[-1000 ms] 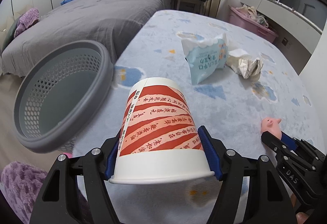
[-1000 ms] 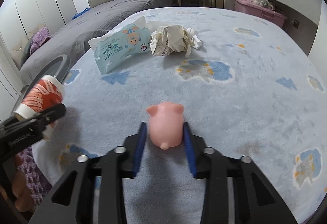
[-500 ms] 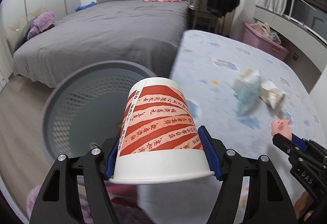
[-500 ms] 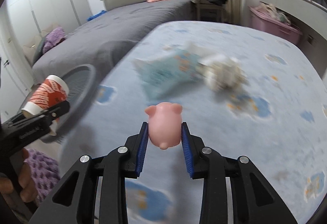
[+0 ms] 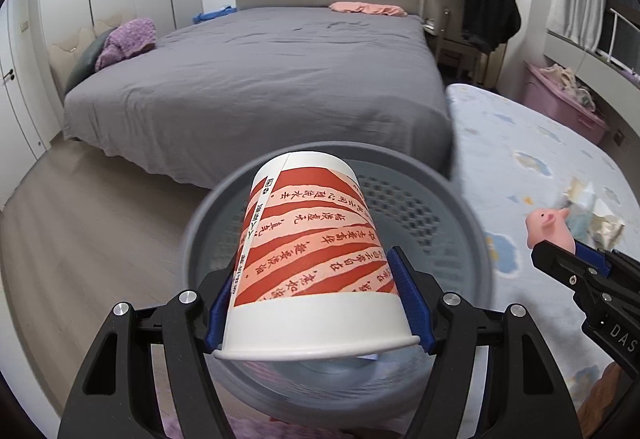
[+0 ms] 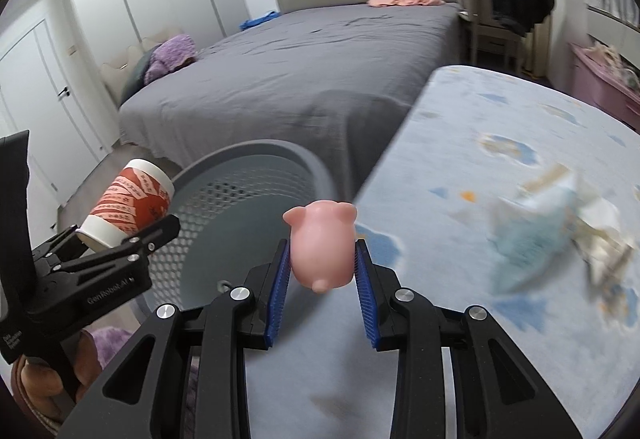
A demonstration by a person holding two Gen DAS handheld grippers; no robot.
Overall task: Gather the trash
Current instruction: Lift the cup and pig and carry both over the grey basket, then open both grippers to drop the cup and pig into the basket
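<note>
My left gripper (image 5: 318, 295) is shut on a red-and-white striped paper cup (image 5: 308, 251), held on its side right over the mouth of the grey perforated basket (image 5: 460, 207). The cup also shows in the right wrist view (image 6: 128, 207) at the basket's (image 6: 256, 155) left rim. My right gripper (image 6: 322, 271) is shut on a small pink pig toy (image 6: 322, 243), held above the patterned rug (image 6: 500, 119) just right of the basket. The pig also shows in the left wrist view (image 5: 550, 231). A blue snack wrapper (image 6: 528, 239) and crumpled paper (image 6: 608, 243) lie blurred on the rug at right.
A grey bed (image 5: 280, 71) stands behind the basket. A chair with dark clothes (image 5: 480, 15) is beside it. A pink storage bin (image 5: 568, 99) sits at the far right. Wood floor (image 5: 80, 219) lies to the left.
Both grippers swung left, away from the wrapper and paper. The cup now hangs over the basket's opening and the pig has come close to the basket's right rim.
</note>
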